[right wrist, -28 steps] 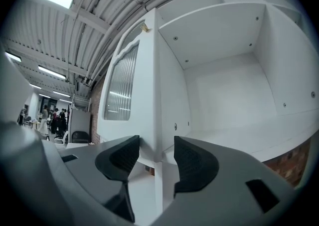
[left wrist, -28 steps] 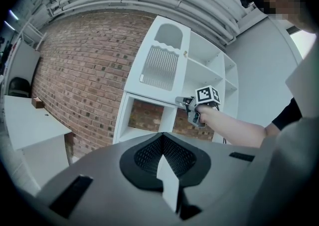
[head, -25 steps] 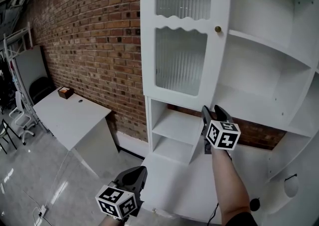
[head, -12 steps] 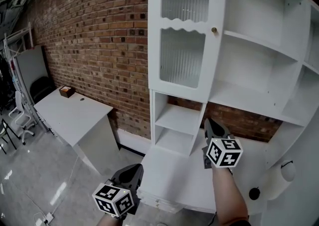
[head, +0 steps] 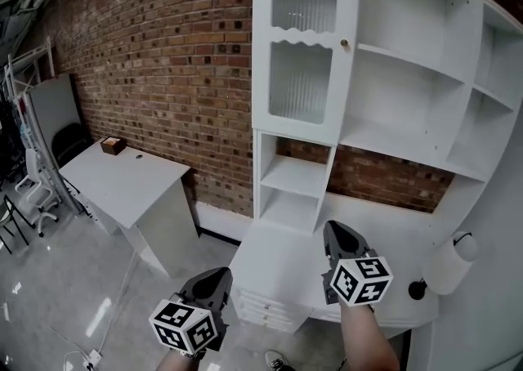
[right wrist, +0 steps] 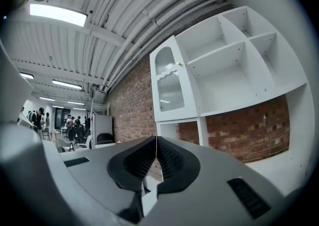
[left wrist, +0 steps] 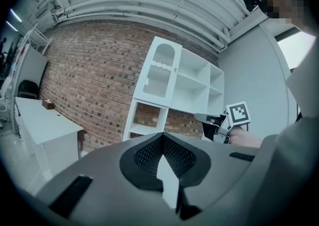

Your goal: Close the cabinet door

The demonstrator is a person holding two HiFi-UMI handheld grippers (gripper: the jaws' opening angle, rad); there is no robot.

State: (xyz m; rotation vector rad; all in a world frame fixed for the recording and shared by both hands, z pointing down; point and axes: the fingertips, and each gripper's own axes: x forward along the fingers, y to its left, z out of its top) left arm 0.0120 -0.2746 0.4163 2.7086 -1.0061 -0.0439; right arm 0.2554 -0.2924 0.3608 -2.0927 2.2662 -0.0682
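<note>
The white cabinet door (head: 303,51), with ribbed glass panes and a small brass knob (head: 344,43), lies flat over the upper left compartment of the white shelf unit (head: 409,75). It also shows in the left gripper view (left wrist: 158,73) and the right gripper view (right wrist: 169,83). Both grippers hang well short of the cabinet, low in the head view. My left gripper (head: 219,276) is shut and holds nothing (left wrist: 162,134). To its right my right gripper (head: 334,230) is shut too, with empty pads pressed together (right wrist: 156,138), and touches nothing.
A brick wall (head: 163,51) runs behind. A white desk (head: 122,185) with a small brown box (head: 113,145) stands at the left. Below the shelves lies a white counter (head: 286,259) with drawers (head: 261,310). A white roll (head: 448,267) hangs at the right. People stand far off (right wrist: 37,120).
Both grippers have drawn back from the cabinet and sunk toward the bottom of the head view. The right gripper's jaws, spread apart a second ago near the door's lower edge, have come together.
</note>
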